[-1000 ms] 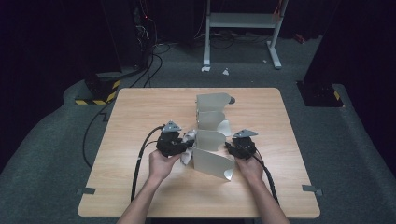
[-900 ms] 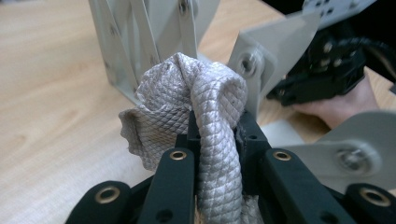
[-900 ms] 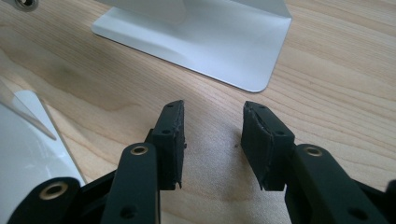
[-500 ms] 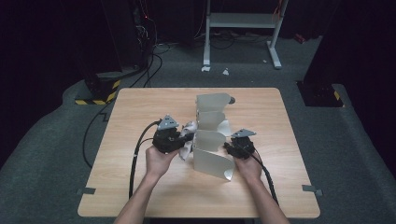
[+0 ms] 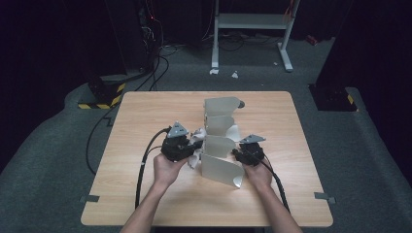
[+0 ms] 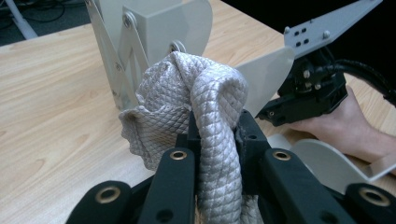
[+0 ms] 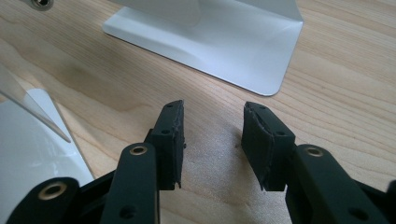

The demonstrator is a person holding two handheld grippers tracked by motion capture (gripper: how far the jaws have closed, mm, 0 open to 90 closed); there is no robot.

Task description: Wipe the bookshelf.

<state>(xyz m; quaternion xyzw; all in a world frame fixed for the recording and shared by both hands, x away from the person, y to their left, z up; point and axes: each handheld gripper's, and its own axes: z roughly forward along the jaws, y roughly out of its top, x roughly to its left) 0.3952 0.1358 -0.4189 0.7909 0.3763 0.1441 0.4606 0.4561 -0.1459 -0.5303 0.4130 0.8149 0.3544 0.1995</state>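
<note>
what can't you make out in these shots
- Cloth: its lower end, left gripper view, hidden behind the jaws clamped on it.
- Cloth, high view: mostly covered by the left gripper.
- Rack: its top, left gripper view, cut off by the edge.
- Right gripper: open, nothing between its jaws; in the high view too small to judge.

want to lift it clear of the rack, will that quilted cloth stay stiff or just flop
The cloth will likely flop: it bunches and folds over the left gripper, whose jaws pinch it. It is probably light, since the loose folds stand up a little. Its trailing edge hangs against the grey rack, so it may drag or snag there.
</note>
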